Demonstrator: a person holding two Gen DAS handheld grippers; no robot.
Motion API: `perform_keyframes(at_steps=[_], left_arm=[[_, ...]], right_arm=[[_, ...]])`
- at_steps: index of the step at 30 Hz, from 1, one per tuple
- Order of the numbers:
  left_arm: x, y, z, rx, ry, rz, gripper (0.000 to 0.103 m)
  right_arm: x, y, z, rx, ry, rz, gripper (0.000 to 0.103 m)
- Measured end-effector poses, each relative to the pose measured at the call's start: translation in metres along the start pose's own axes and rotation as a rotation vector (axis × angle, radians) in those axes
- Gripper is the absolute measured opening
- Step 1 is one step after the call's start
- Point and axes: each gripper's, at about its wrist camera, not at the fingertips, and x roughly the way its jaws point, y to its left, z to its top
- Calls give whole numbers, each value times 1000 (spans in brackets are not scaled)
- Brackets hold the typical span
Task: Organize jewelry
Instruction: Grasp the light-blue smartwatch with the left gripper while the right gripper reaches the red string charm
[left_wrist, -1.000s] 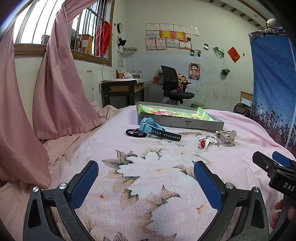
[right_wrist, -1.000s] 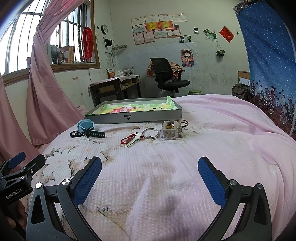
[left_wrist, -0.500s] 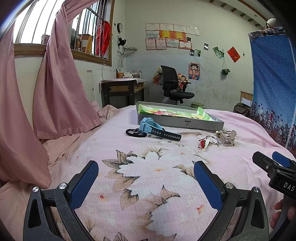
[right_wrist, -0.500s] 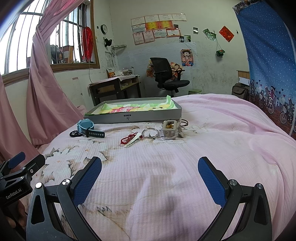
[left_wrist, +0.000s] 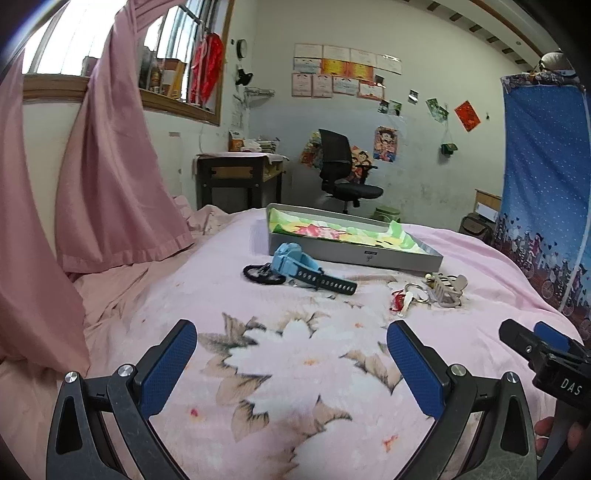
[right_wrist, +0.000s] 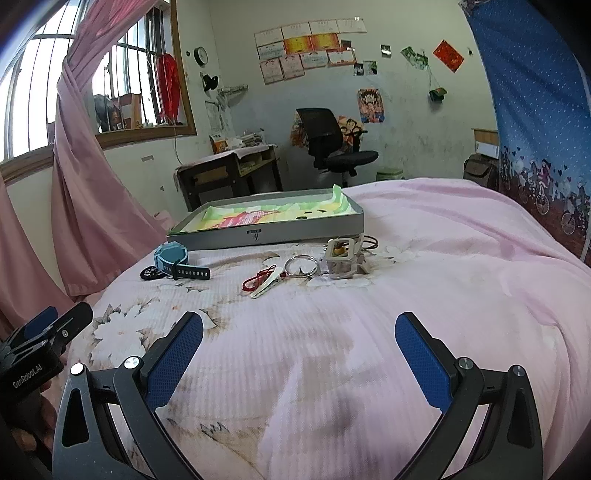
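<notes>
Left gripper (left_wrist: 291, 354) fingers spread wide, holding nothing, right gripper (right_wrist: 299, 345) likewise wide and bare, both above pink bedspread (right_wrist: 424, 295), blue watch (left_wrist: 295, 264), red cord (right_wrist: 256, 280), ring (right_wrist: 301, 266) beside grey tray (right_wrist: 266, 234).

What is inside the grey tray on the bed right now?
The tray holds only a green, yellow and pink patterned liner; no jewelry shows on it. Its near wall hides the front strip of the floor in both views, so anything lying flat there cannot be seen.
</notes>
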Motion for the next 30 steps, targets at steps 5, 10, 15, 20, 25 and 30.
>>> perform_keyframes(at_steps=[5,10,15,20,25,30], left_arm=[[12,2,19,28,9,-23,103],[32,10,38,-5,30,-45,103],[52,10,55,25,27,-62,103],[77,11,64,56,33,-83,101],[103,12,68,62,70,-116,86],[125,10,70,63,111,-147,70]], right_arm=[[11,0,19,-1,34,32,102],[23,5,46,-30,37,60,102],[45,12,67,-32,45,98,102],[71,14,72,-39,71,107,102],[97,15,70,-41,121,127,84],[119,24,69,-67,168,166,53]])
